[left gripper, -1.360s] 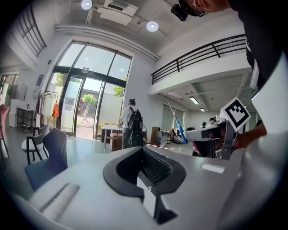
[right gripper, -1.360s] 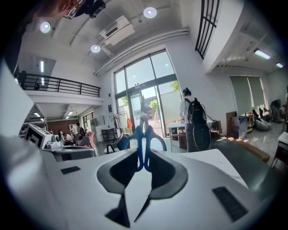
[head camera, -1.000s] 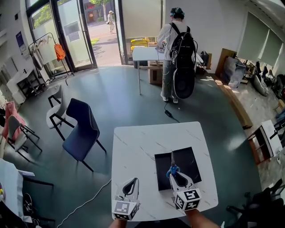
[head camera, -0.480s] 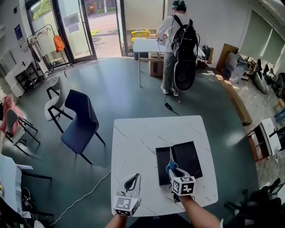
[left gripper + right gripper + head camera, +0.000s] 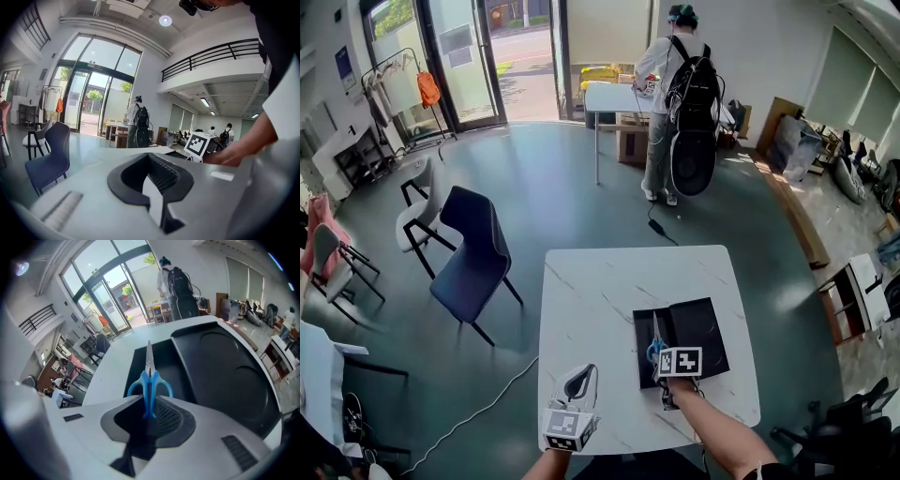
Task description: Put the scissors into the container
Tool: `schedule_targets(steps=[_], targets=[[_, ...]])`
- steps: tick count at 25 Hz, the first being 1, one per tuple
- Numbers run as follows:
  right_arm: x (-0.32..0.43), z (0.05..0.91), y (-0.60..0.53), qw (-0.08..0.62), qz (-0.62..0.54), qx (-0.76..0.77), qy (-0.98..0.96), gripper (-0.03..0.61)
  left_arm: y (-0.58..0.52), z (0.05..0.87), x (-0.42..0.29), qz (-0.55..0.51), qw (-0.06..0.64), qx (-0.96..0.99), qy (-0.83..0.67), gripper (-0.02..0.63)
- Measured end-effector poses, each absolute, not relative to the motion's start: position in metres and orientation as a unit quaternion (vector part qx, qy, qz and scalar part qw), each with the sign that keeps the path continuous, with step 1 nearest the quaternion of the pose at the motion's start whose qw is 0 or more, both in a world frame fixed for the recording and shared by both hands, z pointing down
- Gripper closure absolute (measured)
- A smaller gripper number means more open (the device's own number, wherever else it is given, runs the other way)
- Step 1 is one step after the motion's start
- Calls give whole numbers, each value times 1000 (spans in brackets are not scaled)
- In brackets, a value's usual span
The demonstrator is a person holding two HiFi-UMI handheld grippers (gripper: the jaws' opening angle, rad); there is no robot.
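A black two-compartment container (image 5: 698, 337) lies on the right half of the white marble table (image 5: 600, 300). My right gripper (image 5: 662, 362) is shut on blue-handled scissors (image 5: 655, 349). It holds them by the handles, blades pointing away, over the container's narrow left compartment. In the right gripper view the scissors (image 5: 150, 379) stand on edge between the pads of my right gripper (image 5: 150, 406), with the container (image 5: 220, 366) below and ahead. My left gripper (image 5: 578, 382) rests near the table's front left, shut and holding nothing. Its tips meet in the left gripper view (image 5: 152, 161).
A dark blue chair (image 5: 473, 262) stands left of the table. A person with a black backpack (image 5: 680, 103) stands at a far white table (image 5: 614, 94). A cable (image 5: 487, 403) trails on the floor at the front left. Shelves and clutter line the right wall.
My right gripper has tipped downward and lowered the scissors closer over the container's left compartment. The left gripper has stayed put.
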State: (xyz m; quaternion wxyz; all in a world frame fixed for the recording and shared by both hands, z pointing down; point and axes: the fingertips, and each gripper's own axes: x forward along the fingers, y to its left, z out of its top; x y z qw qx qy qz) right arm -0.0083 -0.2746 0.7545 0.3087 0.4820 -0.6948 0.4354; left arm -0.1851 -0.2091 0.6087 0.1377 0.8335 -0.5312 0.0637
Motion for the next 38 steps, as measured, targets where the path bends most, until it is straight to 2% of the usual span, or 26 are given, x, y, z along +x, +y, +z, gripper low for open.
schedule_targets(steps=[7, 16, 23, 26, 32, 38], targets=[[-8, 784, -279, 342, 489, 472, -649, 499, -209, 604, -184, 58, 132, 834, -532, 604], [-10, 806, -277, 408, 475, 459, -630, 499, -206, 604, -184, 56, 134, 833, -534, 604], [-15, 812, -277, 420, 476, 457, -623, 481, -206, 604, -183, 50, 139, 833, -532, 604], [-17, 806, -277, 413, 475, 457, -629, 443, -206, 604, -182, 54, 133, 834, -533, 604], [-30, 751, -290, 350, 432, 479, -679, 443, -205, 602, -175, 54, 133, 836, -529, 604], [-46, 653, -294, 275, 298, 496, -768, 496, -210, 596, -165, 60, 125, 842, -522, 604]])
